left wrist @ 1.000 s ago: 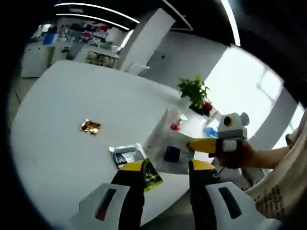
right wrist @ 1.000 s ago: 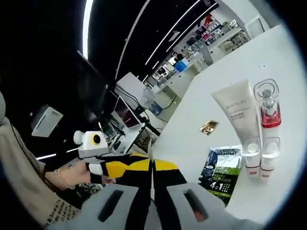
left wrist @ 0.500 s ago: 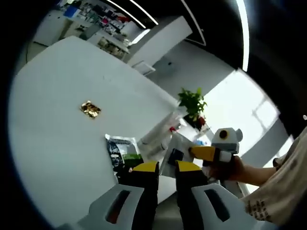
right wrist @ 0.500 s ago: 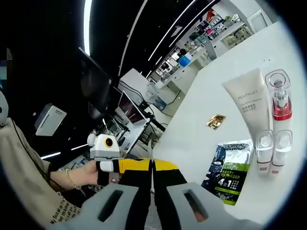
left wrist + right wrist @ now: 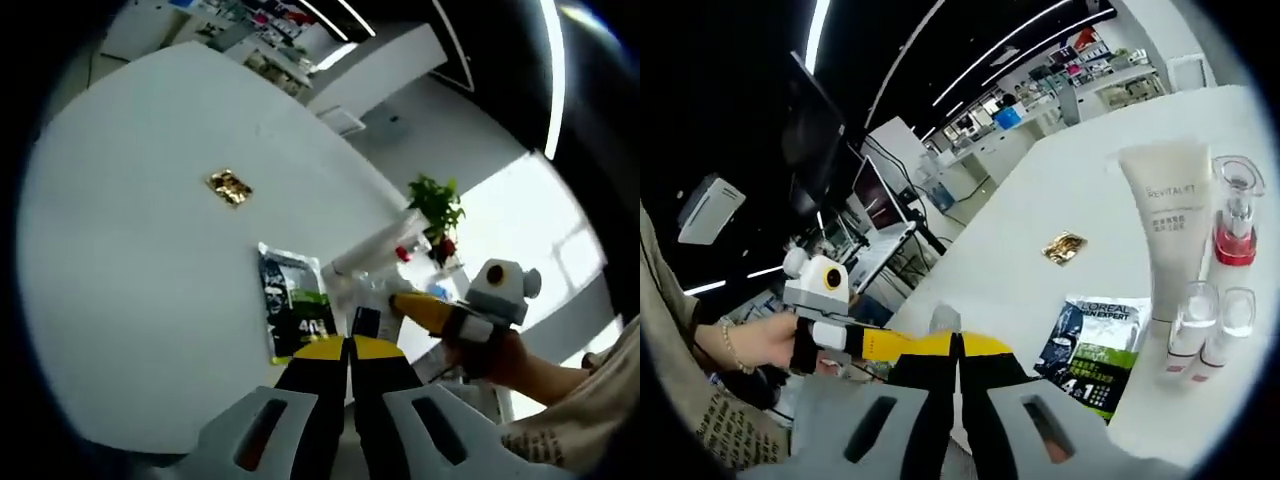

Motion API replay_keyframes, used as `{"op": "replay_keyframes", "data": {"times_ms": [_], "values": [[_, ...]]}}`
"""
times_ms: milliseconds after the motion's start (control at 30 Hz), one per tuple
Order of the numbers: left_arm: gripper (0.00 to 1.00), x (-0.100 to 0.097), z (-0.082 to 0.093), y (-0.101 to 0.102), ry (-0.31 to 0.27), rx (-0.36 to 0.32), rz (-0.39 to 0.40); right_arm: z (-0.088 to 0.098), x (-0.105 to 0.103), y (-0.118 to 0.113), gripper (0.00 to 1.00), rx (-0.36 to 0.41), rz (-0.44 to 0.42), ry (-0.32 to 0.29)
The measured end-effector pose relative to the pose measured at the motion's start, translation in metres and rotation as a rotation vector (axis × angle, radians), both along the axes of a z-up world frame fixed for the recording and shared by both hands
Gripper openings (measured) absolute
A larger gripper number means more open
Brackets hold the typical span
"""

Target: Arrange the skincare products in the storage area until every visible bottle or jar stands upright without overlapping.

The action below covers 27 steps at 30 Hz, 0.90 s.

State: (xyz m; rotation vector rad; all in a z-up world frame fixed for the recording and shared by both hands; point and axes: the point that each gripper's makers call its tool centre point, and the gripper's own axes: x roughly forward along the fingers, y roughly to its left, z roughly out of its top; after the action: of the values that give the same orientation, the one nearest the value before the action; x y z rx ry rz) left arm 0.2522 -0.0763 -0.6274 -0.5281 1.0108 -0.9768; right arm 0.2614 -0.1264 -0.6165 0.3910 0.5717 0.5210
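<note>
On the white table (image 5: 1090, 190) lie a white tube (image 5: 1171, 215), a clear bottle with a red collar (image 5: 1234, 220) and two small clear-capped bottles (image 5: 1202, 325), all on their sides. A dark and green sachet (image 5: 1090, 345) lies beside them, also seen as the sachet (image 5: 292, 310) in the left gripper view, with the tube (image 5: 380, 250) beyond it. My left gripper (image 5: 349, 352) is shut and empty near the table edge. My right gripper (image 5: 957, 347) is shut and empty, off the table's edge. The right gripper (image 5: 425, 310) enters the left gripper view, held by a hand.
A small gold wrapper (image 5: 1064, 246) lies on the table, seen too as the wrapper (image 5: 230, 186) in the left gripper view. A potted plant (image 5: 436, 205) stands beyond the table. Desks with monitors (image 5: 875, 215) sit to the left.
My left gripper closed from open to shut. Both cameras shifted; the sachet and bottles sit a little nearer and lower in the views.
</note>
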Motion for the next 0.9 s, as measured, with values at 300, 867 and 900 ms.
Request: {"op": "replay_keyframes", "data": {"times_ms": [300, 867, 900], "values": [[0.0, 0.009, -0.026, 0.014, 0.051, 0.064, 0.031, -0.024, 0.012, 0.013, 0.01, -0.166, 0.038, -0.012], [0.0, 0.023, -0.083, 0.028, 0.117, 0.199, 0.054, -0.097, 0.034, 0.028, 0.01, -0.343, 0.142, 0.007], [0.0, 0.024, -0.085, 0.028, 0.119, 0.206, 0.055, -0.099, 0.035, 0.028, 0.01, -0.349, 0.143, 0.011]]}}
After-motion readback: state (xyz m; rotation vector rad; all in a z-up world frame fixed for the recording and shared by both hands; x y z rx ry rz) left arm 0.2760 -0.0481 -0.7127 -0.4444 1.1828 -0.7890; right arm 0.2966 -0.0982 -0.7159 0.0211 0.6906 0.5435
